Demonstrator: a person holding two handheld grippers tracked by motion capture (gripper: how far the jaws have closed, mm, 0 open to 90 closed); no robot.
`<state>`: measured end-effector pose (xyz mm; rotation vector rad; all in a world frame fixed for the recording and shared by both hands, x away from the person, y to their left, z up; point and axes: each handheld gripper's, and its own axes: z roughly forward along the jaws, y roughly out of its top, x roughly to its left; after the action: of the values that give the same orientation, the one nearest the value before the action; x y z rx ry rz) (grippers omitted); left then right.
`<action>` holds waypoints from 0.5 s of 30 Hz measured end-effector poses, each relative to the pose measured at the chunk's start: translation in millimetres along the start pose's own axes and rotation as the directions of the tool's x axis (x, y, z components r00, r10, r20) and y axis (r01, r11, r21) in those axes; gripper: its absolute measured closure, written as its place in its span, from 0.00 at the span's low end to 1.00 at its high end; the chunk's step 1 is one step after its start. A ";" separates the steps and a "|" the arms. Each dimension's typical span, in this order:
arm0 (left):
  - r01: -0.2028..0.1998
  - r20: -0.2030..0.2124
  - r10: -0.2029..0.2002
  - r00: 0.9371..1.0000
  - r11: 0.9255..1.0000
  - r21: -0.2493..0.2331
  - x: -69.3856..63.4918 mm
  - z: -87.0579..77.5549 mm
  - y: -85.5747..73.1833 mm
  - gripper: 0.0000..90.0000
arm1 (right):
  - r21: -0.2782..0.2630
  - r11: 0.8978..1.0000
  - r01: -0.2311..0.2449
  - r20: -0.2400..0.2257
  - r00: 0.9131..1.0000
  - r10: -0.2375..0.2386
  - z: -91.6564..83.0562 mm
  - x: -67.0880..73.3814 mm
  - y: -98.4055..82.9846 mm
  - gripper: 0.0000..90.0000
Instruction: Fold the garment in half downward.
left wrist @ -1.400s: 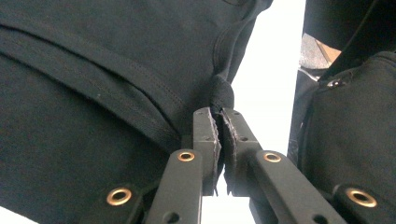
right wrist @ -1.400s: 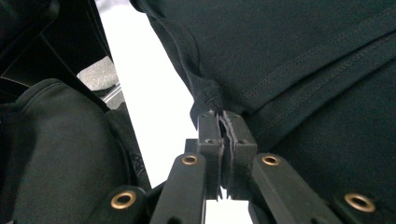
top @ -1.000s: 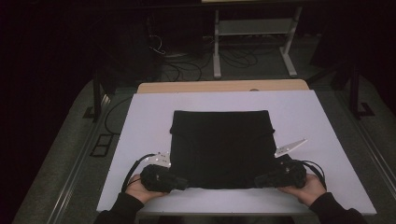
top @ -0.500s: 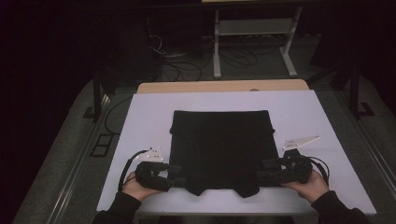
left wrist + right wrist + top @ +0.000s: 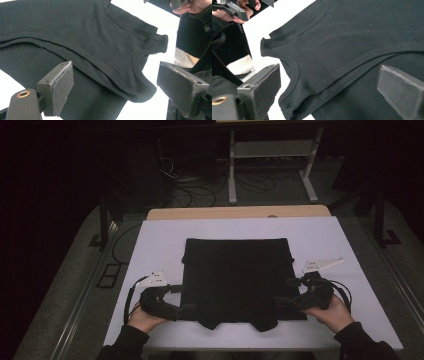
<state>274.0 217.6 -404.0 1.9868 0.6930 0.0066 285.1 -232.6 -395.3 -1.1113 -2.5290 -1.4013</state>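
— What are the tongs doing right now?

— The left tongs [image 5: 184,299] sit at the near left corner of the black garment [image 5: 237,280], and their jaws have just been opening; they stand wide. In the left gripper view the hem and a shoulder strap lie between the two pads, but neither pad presses on the cloth.

— And the other pair?

— Same story. The right tongs [image 5: 286,292] are at the near right corner, jaws just opened and wide apart. The right gripper view shows the folded edge running between the pads, loose and ungripped.

— So where is the garment itself?

— Flat on the white desk [image 5: 155,250], about the middle, folded into a rough square. Two straps stick out past its near edge, toward the person.

— Who holds the tongs?

— A person in dark sleeves; the left hand [image 5: 145,319] and right hand [image 5: 334,311] rest at the near edge of the desk, one on each side of the cloth.

— Anything beyond?

— A wooden strip [image 5: 237,212] along the far edge of the desk, then a metal stand [image 5: 272,150] and cables [image 5: 195,190] on the dark floor behind.
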 end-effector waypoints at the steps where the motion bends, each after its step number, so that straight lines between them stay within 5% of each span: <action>1: 0.001 -0.001 -0.001 1.000 1.000 -0.002 0.1 0.1 0.0 0.14 | 0.001 1.000 0.001 -0.001 1.000 -0.001 -0.1 -0.2 0.8 0.04; 8: 0.004 -0.046 -0.005 0.999 1.000 -0.011 1.3 -0.6 0.2 0.01 | -0.010 1.000 0.006 0.025 1.000 -0.006 -1.3 -2.9 8.8 0.00; 15: 0.008 -0.076 -0.010 0.997 0.999 -0.032 7.1 -6.5 -5.0 0.00 | -0.029 1.000 0.008 0.046 0.999 -0.006 0.7 -7.1 16.8 0.00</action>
<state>275.8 228.0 -406.8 1.9612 0.7467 0.0880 300.8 -230.5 -386.2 -1.1539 -2.5535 -1.4360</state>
